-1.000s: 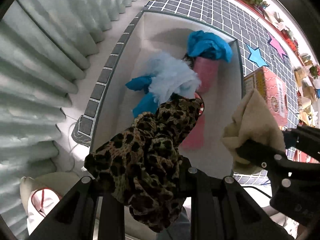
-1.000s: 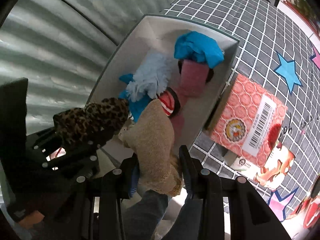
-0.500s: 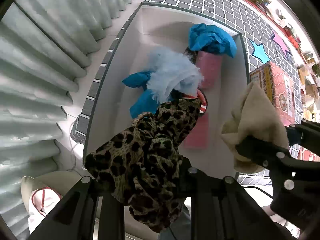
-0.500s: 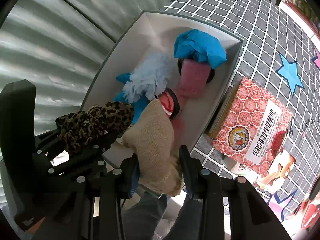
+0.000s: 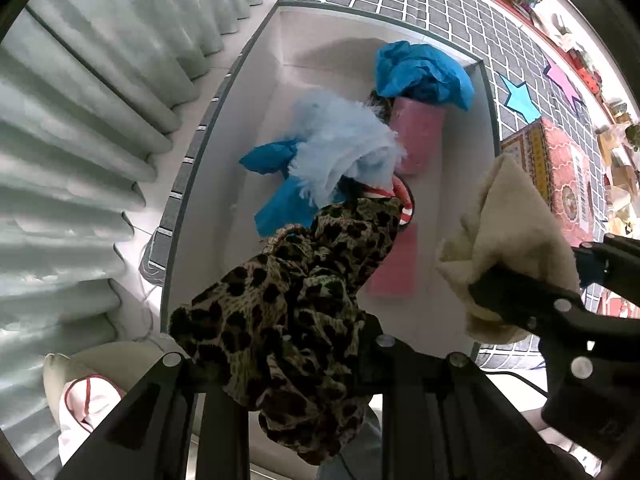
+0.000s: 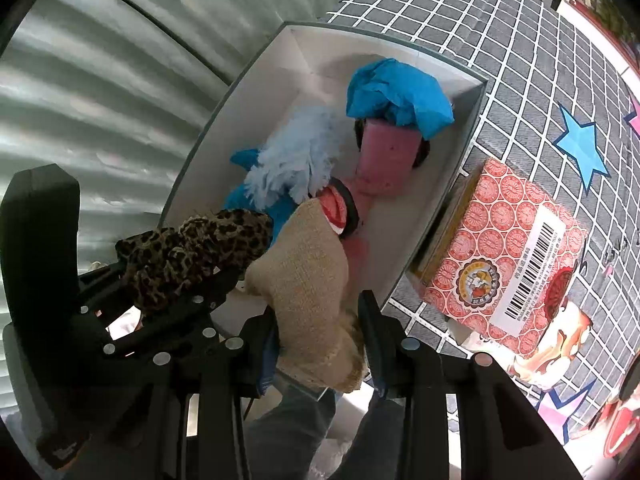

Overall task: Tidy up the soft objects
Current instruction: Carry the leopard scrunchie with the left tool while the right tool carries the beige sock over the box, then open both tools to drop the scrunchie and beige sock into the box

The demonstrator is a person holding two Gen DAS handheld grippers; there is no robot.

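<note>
Bare floor is seen along the white box's [image 5: 224, 184] left wall; blue, pale-blue and pink cloths are piled inside. Above its near end, the left gripper [image 5: 288, 360] is clamped on a leopard-print cloth [image 5: 296, 304], the right gripper [image 6: 320, 344] on a beige cloth [image 6: 308, 280].

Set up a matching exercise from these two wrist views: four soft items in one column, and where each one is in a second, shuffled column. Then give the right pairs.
Column 1
1. leopard-print cloth
2. beige knit cloth
3. fluffy light-blue piece
4. pink sponge block

Column 2
A. in the white box, mid-way along it
B. clamped in the left gripper
C. in the box, partly under a bright blue cloth
D. clamped in the right gripper

Pairs: 1-B, 2-D, 3-A, 4-C
</note>
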